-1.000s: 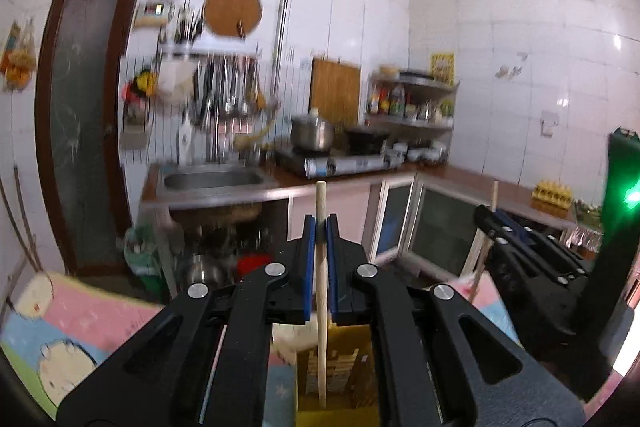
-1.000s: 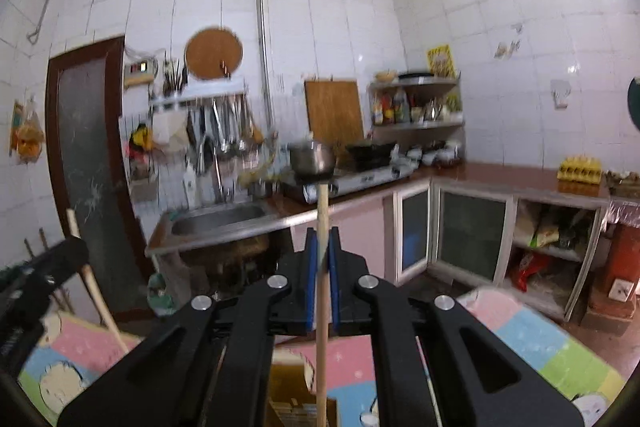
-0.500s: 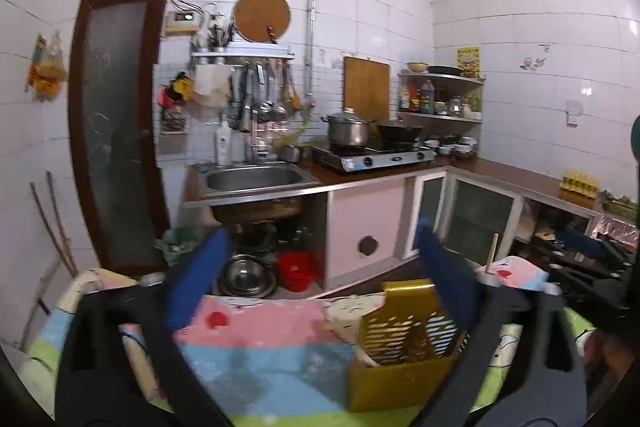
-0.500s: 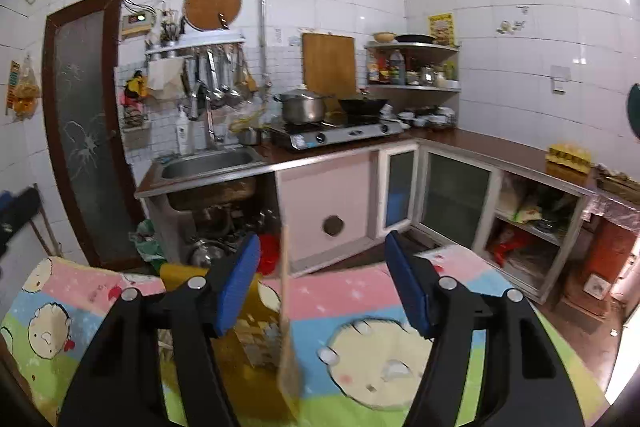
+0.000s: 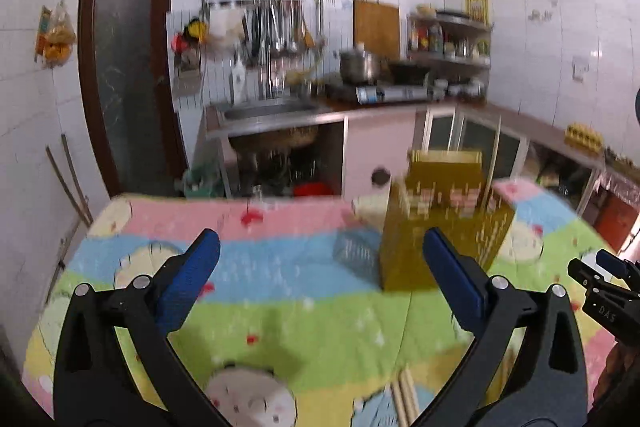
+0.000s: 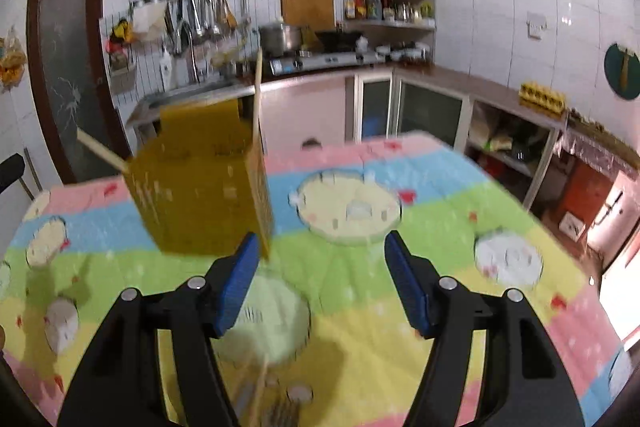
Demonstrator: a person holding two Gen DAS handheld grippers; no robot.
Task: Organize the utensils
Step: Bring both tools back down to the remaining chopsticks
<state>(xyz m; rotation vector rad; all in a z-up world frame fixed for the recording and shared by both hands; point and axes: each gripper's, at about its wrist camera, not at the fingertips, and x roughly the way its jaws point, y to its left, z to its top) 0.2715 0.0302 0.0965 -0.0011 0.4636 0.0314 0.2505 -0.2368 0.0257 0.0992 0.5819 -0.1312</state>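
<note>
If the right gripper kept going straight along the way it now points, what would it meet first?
Most likely the patterned tablecloth: the open right gripper points down at bare cloth. The yellow utensil holder sits left of that line, though blur leaves depth uncertain.

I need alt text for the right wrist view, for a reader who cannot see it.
The open, empty right gripper hovers over a pastel cartoon tablecloth. Ahead to its left stands a yellow perforated utensil holder with two wooden chopsticks sticking out; a tiled kitchen lies behind.
</note>
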